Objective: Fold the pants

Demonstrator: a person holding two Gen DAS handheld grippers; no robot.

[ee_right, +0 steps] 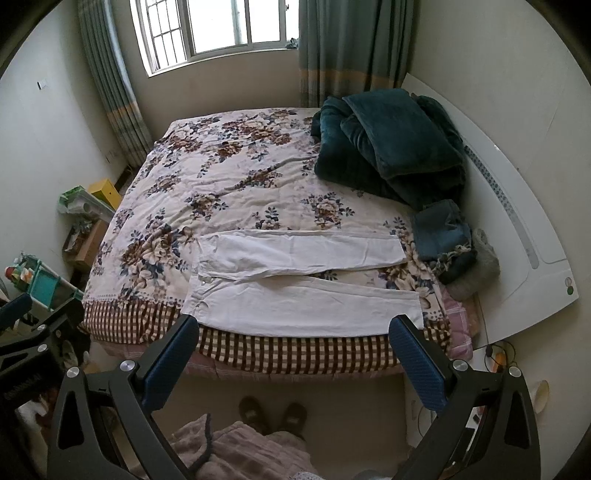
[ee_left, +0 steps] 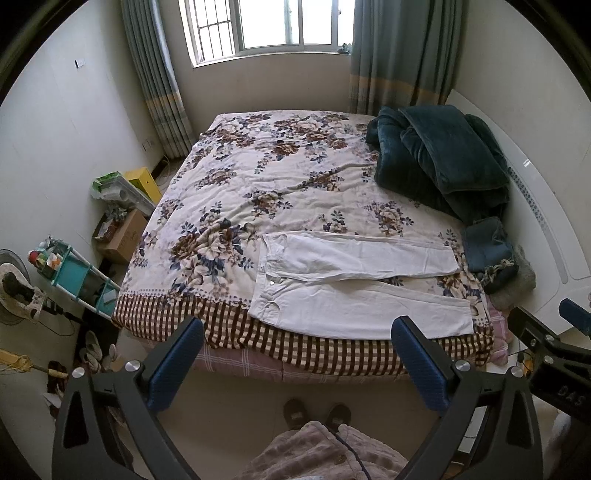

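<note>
A: Where are your grippers, and how do the fingers stand?

B: I hold both above the floor in front of the bed, looking down and forward. My left gripper has its blue fingers spread wide, with nothing between them. My right gripper is the same: wide apart and empty. Neither touches the cloth. Below them I see my two slippers on the floor and my pinkish fleece clothing.

A: And the pants?

B: The white pants lie flat at the near edge of the bed, over the floral cover. The waist is to the left, the two legs go to the right and open a little from each other. The near leg lies along the checkered border.

A: What is beyond them?

B: Just beside the leg ends there is a small pile of folded clothes, blue on top. Farther, a dark green blanket is heaped against the white headboard. Behind the bed stand the window and the curtains.

A: Does one view show more than the other?

B: Yes. The left view shows my right gripper at its right edge, and a teal shelf on the floor at the left. The right view shows my left gripper at its left edge, and the whole near corner of the headboard.
</note>
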